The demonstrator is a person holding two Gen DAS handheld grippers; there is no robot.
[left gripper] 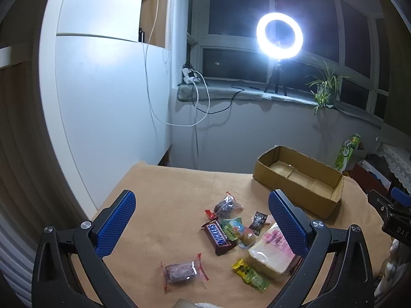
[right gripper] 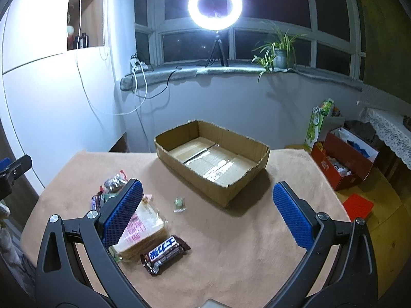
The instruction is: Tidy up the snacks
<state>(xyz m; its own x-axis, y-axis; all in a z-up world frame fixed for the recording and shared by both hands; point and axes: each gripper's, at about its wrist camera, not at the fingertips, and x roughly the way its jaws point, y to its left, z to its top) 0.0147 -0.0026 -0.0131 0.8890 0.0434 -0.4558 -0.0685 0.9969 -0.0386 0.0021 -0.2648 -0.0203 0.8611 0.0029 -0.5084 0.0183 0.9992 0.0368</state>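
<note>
Hovering above the tan cloth, both pairs of tongs stand spread wide with nothing between their blue pads: the left gripper (left gripper: 201,224) hangs over the snack heap low in its frame, the right gripper (right gripper: 208,215) over bare cloth with the cardboard box (right gripper: 179,165) straight ahead at mid-frame. The box holds nothing yet, so sorting looks to be at its start, with the first pick still to come. In the left view the Snickers bar (left gripper: 218,235) lies at the lower centre, a red-ended wrapped cake (left gripper: 183,272) below and left of it, and a bread pack (left gripper: 273,251) partly behind the right-hand finger. In the right view a second dark bar (right gripper: 164,254) sits just beside the bread at lower left, and a small green candy (right gripper: 179,204) lies alone between heap and box. Next, I judge, one pair must drop over a single wrapper and close. The cloth between heap and box is open; the table edge runs close at lower right, with a red carton (right gripper: 344,163) beyond it.
</note>
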